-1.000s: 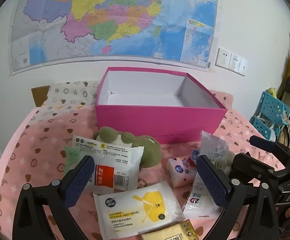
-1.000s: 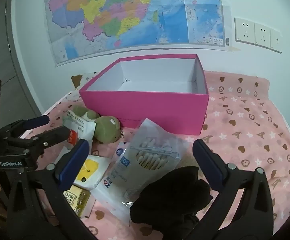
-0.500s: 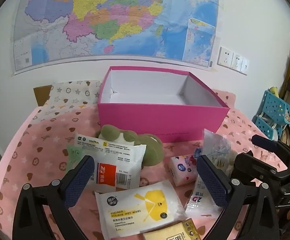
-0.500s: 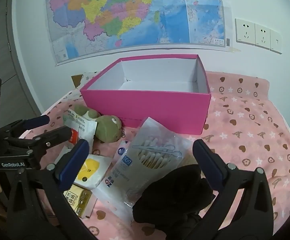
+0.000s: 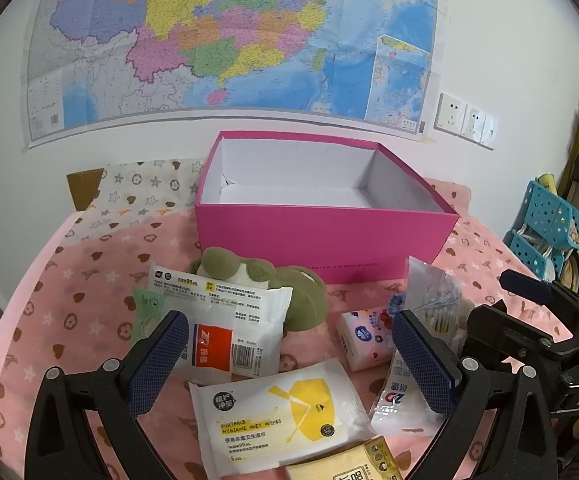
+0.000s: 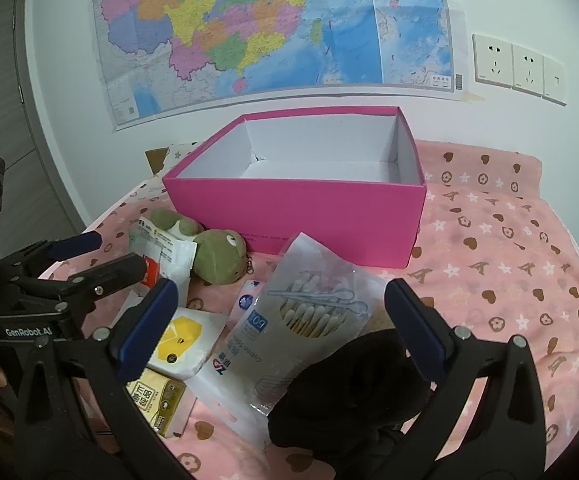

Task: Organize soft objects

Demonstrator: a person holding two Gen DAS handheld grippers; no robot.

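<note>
left gripper (image 5: 289,360) wide open over our wipes pack (image 5: 279,416), holding nothing | right gripper (image 6: 281,328) wide open too, above the cotton swab bag (image 6: 305,320) | pink box (image 5: 329,240) behind the pile, green plush (image 6: 217,252) against its front wall

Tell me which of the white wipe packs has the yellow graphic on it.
The portable hygiene wet wipes pack, lying nearest the left gripper. The other white pack, leaning on the green plush, has a red label instead.
</note>
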